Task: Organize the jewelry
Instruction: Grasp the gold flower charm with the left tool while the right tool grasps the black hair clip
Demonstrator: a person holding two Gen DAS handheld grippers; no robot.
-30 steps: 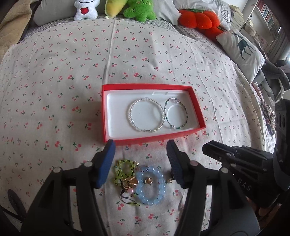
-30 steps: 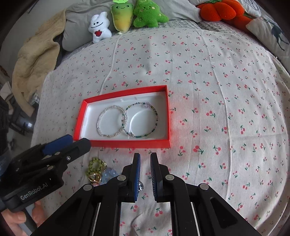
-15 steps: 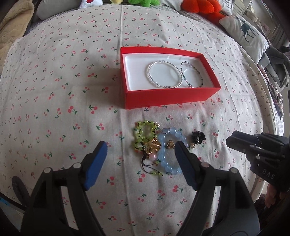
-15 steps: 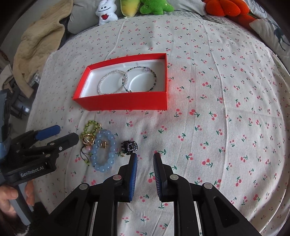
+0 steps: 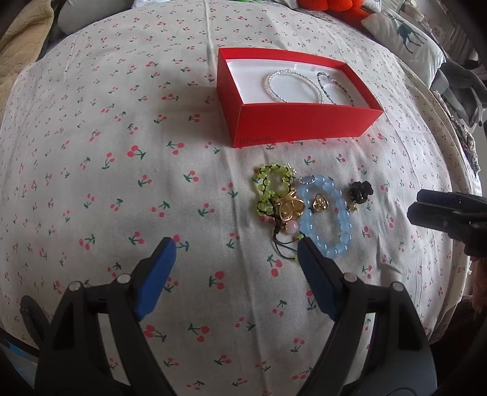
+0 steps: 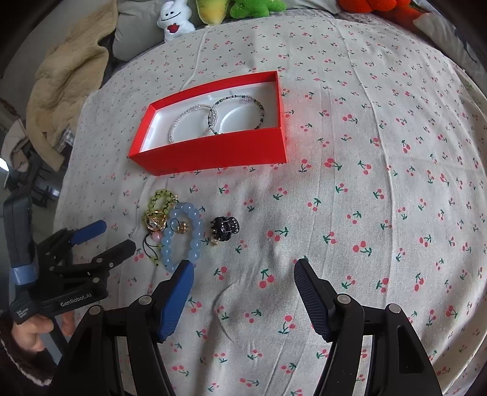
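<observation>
A red box with a white lining holds a clear bead bracelet and a dark bead bracelet. In front of it on the cherry-print bedspread lie a green bead bracelet, a gold charm, a blue bead bracelet and a black hair claw. My left gripper is open and empty, just short of the pile. My right gripper is open and empty, right of the pile.
Plush toys and pillows line the far edge of the bed. A beige blanket lies off the left side. The bed edge drops away on the right in the left wrist view.
Both grippers pulled back and lower from the box toward the loose jewelry. The right gripper opened from nearly shut to wide; the left opened wider.
</observation>
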